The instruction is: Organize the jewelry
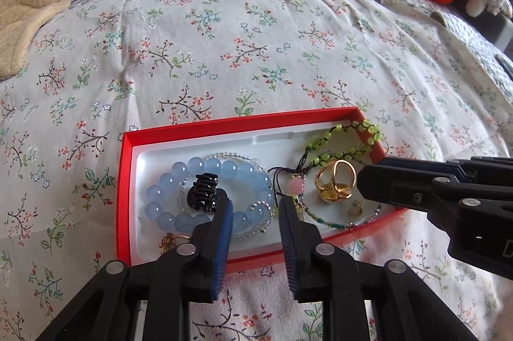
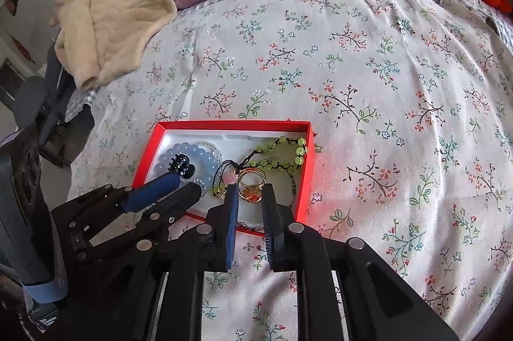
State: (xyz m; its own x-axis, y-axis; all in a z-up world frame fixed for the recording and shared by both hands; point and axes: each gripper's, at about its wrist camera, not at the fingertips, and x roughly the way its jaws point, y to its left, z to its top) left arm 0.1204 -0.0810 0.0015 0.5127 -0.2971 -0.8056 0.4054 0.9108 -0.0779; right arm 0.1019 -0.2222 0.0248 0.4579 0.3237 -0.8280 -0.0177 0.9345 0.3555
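Jewelry lies gathered in a red box point(image 1: 125, 187) on the bed point(image 1: 243, 52), long axis running left-right. Left gripper point(image 1: 255, 206), jaws apart, hovers over the blue bracelet point(image 1: 205, 167); right gripper point(image 2: 250, 191), jaws apart, brackets the gold ring point(image 2: 250, 182) unclamped. Sorting seems nearly finished; withdrawal probably follows.

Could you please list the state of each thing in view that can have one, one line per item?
Red box: open, lidless, on the bedspread.
Blue bead bracelet: lying flat in the box.
Black hair clip: closed, resting inside the bracelet's ring.
Green bead bracelet: draped over the box's far corner.
Gold ring: lying in the box, ungripped.
Left claw: open, empty, over the box.
Right claw: open, straddling the ring.
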